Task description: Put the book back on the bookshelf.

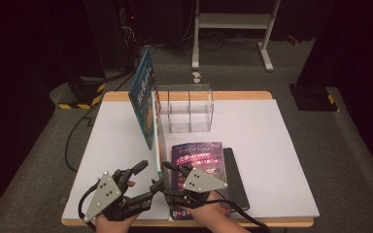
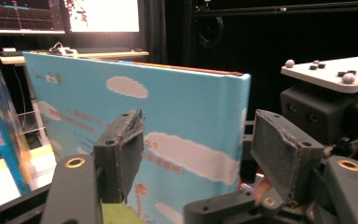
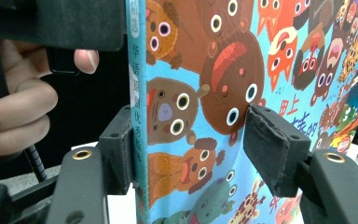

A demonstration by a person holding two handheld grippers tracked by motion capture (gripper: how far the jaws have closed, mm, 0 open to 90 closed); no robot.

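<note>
1. The left gripper (image 2: 200, 154) hangs at the near left of the table with its jaws spread and nothing between the pads. It faces the sky-blue back cover of the picture book (image 2: 168, 140) but does not touch it. It looks placed to catch that side if the book tips.
2. A tall blue book (image 1: 143, 99) stands on edge behind it. Its top tilts to the left, away from the picture book.
3. The picture book stands upright on its bottom edge just right of the blue book, in line with the left wall of the clear box (image 1: 189, 114). Standing suits filing it like the blue book.
4. The right gripper (image 3: 196, 154) straddles the book's spine. One pad lies against the spine side, while the other seems to stand off the animal cover. This reads as a loose bracket that steadies the book, not a pinch.
5. The clear box sits at the back middle of the table. It is divided into compartments, and all of them look empty.
6. A purple book (image 1: 197, 155) lies flat in front of the box, resting on a black slab (image 1: 237, 179) and out of the way.
</note>
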